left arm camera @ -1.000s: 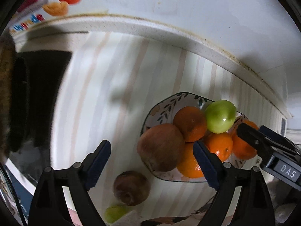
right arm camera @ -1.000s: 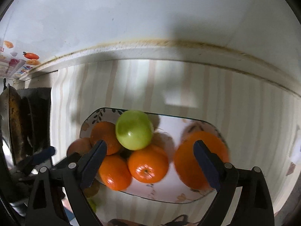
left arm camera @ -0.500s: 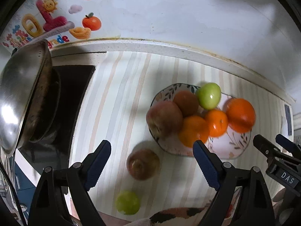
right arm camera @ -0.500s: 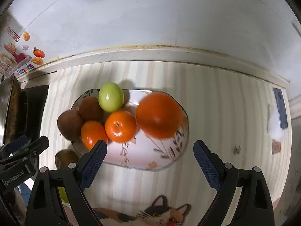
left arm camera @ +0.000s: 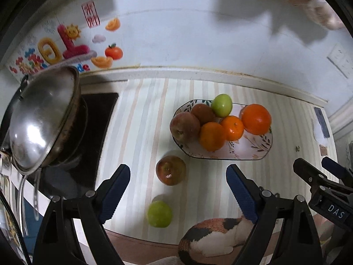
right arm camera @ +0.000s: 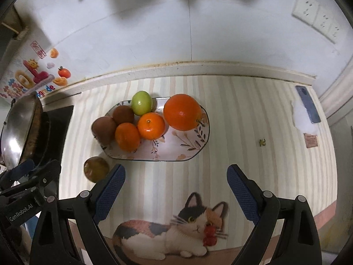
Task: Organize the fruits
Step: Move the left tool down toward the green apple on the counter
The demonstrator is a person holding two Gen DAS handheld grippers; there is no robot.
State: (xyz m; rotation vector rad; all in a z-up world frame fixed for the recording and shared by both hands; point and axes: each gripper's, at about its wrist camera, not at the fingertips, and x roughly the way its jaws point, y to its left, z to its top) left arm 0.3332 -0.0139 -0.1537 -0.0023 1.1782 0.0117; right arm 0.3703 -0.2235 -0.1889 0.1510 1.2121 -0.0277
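Left claw (left arm camera: 178,193) view alone shows green fruit (left arm camera: 159,213) off the plate (left arm camera: 253,149).

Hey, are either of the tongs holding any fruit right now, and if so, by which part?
Nothing is held. The left tongs and right tongs are both open and empty.

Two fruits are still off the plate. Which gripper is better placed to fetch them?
Left. The red apple and green fruit lie between the open left gripper's fingers in its view; the open right gripper faces bare mat, the apple at its left edge, plate ahead.
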